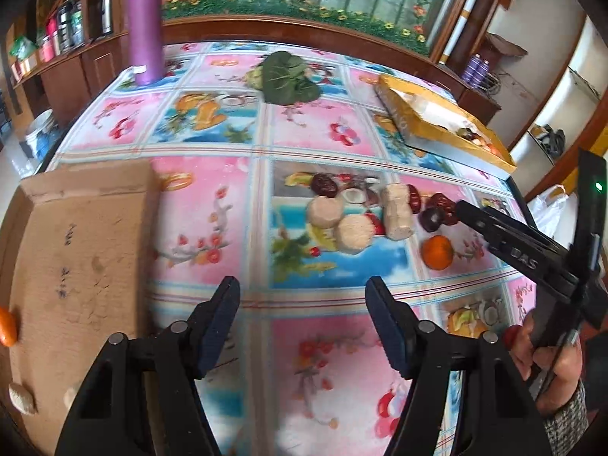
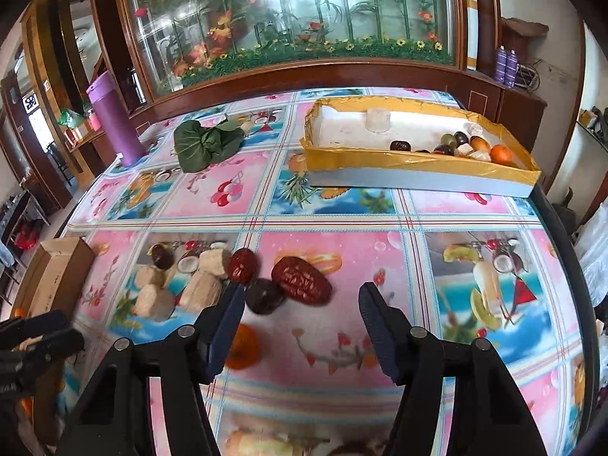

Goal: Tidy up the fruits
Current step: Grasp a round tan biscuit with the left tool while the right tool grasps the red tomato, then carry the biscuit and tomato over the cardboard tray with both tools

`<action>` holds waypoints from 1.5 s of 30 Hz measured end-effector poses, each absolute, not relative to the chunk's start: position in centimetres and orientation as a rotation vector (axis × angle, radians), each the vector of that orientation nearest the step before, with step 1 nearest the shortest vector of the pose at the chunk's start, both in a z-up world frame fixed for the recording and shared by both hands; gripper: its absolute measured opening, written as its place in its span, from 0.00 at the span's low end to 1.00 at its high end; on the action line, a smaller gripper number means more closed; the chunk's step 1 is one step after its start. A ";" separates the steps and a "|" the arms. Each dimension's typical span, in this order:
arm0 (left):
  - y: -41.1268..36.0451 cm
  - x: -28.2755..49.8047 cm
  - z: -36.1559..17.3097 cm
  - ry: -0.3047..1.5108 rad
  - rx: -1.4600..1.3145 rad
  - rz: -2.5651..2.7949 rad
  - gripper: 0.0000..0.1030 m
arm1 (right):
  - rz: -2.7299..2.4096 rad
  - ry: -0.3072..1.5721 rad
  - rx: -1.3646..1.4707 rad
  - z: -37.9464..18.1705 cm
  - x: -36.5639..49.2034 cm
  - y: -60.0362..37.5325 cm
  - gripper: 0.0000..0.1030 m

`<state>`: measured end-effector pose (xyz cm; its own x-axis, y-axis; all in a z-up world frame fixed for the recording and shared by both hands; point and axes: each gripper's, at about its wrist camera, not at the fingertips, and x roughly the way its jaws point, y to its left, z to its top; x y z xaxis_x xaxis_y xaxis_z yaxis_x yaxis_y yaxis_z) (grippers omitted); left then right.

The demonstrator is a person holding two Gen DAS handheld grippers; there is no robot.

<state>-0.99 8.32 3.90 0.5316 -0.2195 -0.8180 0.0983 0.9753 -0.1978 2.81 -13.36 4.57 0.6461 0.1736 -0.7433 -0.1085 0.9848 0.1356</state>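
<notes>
Two grippers: both point down at a table covered by a fruit-print cloth.
Left gripper: jaws spread, nothing between them; only bare cloth lies below the gap.
Right gripper: jaws spread, nothing pinched; in the left wrist view it reaches in from the right edge, held by a hand in a knit sleeve.
Loose fruit, dark: a wrinkled red date lies just ahead of the right gripper's gap, a round dark plum touches it on the left, right beside the left finger, and a second date lies behind the plum.
Loose fruit, orange: a tangerine lies on the cloth, partly hidden behind the right gripper's left finger.
Pale pieces: several beige cylindrical chunks are clustered left of the dates, touching one another.
Tray: a white tray with a yellow taped rim sits at the far right of the table; its right end holds an orange, dark plums, a green grape and pale bits.
Cardboard box: a brown box lies at the near left, just beside the left gripper; a small orange fruit and a beige chunk lie at its left edge.
Background items: a green leaf and a purple tumbler stand at the far left of the table.
</notes>
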 end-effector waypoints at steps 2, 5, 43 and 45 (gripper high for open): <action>7.0 -0.3 3.4 0.999 -0.116 -0.222 0.50 | 0.167 0.862 0.076 4.0 3.6 -13.2 0.61; 5.5 0.9 2.6 1.008 -0.119 -0.251 0.43 | 0.184 0.873 0.097 3.7 4.4 -13.2 0.56; 5.1 1.3 0.8 0.994 -0.186 -0.251 0.27 | 0.244 0.991 0.211 2.4 -9.6 -21.2 0.43; 5.3 0.7 1.0 0.989 -0.191 -0.256 0.27 | 0.267 0.995 0.234 2.4 -9.4 -21.0 0.33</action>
<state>0.69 5.31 1.00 0.5238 -0.2987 -0.7978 0.1263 0.9534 -0.2741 -9.42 -20.95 2.42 0.5167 0.3260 -0.7917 -0.1138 0.9426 0.3139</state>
